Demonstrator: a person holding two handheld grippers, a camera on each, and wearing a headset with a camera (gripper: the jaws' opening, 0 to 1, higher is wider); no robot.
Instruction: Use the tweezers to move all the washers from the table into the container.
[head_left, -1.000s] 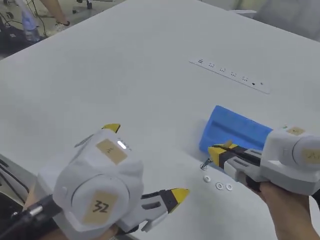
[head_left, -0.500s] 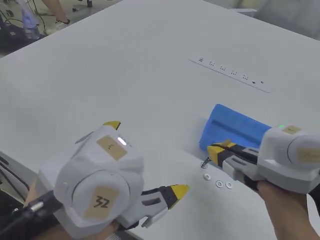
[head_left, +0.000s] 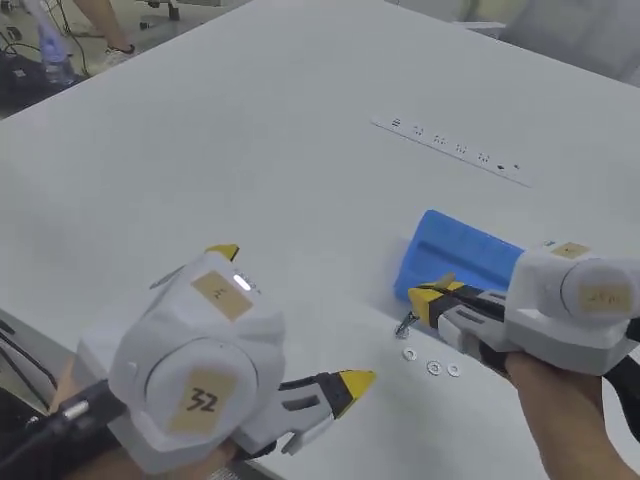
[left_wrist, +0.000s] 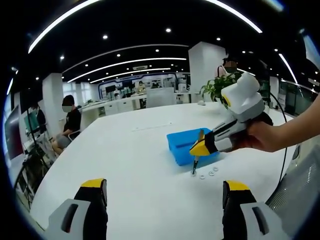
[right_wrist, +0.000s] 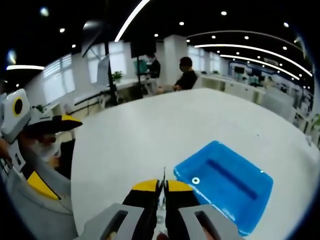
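Note:
Three small washers (head_left: 433, 368) lie in a row on the white table (head_left: 250, 150), just in front of the blue container (head_left: 460, 255). My right gripper (head_left: 425, 297) is shut on thin tweezers (head_left: 405, 324), whose tip points down at the table right beside the leftmost washer (head_left: 409, 354). In the right gripper view one washer (right_wrist: 195, 180) lies inside the container (right_wrist: 235, 190), ahead of the tweezers (right_wrist: 164, 175). My left gripper (head_left: 288, 317) stands open at the near left, holding nothing. In the left gripper view the washers (left_wrist: 209, 173) lie under the right gripper (left_wrist: 201, 146).
A row of sockets (head_left: 455, 150) is set into the table beyond the container. A bottle (head_left: 50, 45) and cables sit past the far left edge. People sit at desks (left_wrist: 70, 125) in the background. Wide bare table lies left of the container.
The head camera has shifted a little. My right gripper has edged slightly left with the tweezers. The washers and the left gripper keep their places.

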